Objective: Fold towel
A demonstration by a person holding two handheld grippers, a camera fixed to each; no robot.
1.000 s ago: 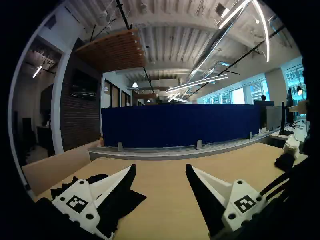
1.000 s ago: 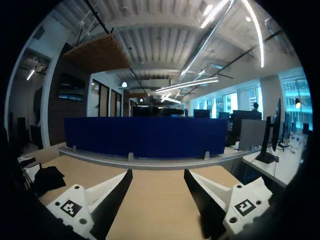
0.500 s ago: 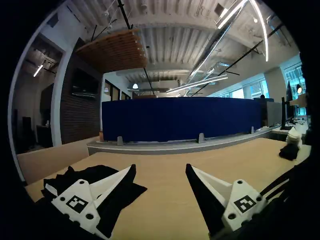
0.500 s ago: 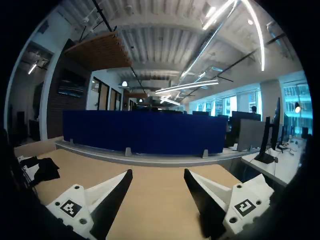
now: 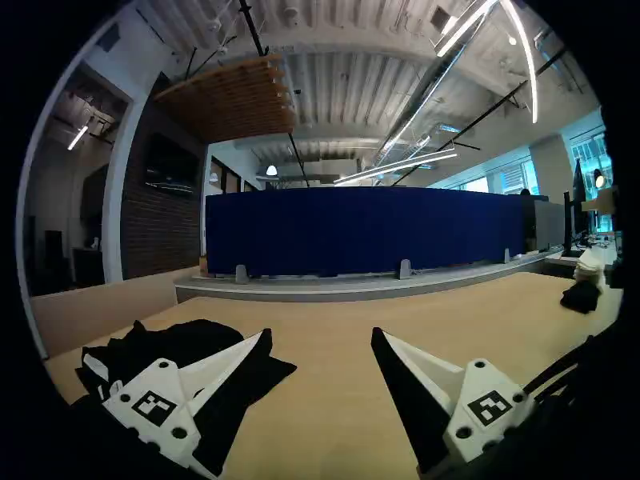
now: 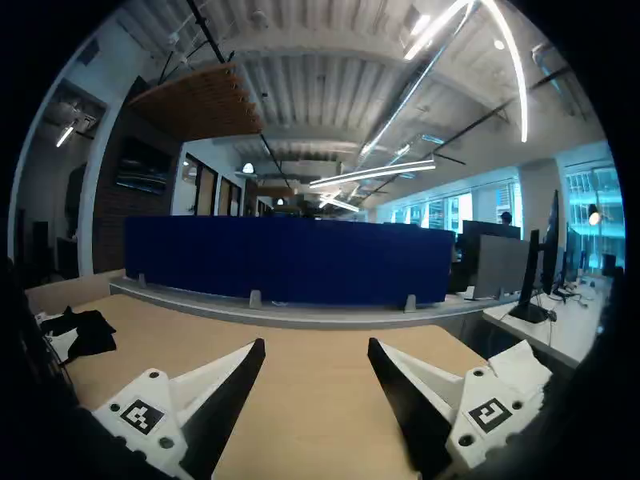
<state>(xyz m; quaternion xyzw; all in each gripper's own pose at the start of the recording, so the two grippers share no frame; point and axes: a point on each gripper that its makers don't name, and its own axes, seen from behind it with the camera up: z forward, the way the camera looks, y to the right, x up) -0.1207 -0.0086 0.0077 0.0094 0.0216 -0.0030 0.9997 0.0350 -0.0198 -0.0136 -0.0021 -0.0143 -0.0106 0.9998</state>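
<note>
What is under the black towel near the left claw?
The black towel lies crumpled on the wooden table. Whatever its folds cover is hidden, and a finger of the left claw blocks its near edge.

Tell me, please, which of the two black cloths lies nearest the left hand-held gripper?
The crumpled black towel, lying right beside one finger of the left hand-held gripper; the other black cloth lies far off to the right.
</note>
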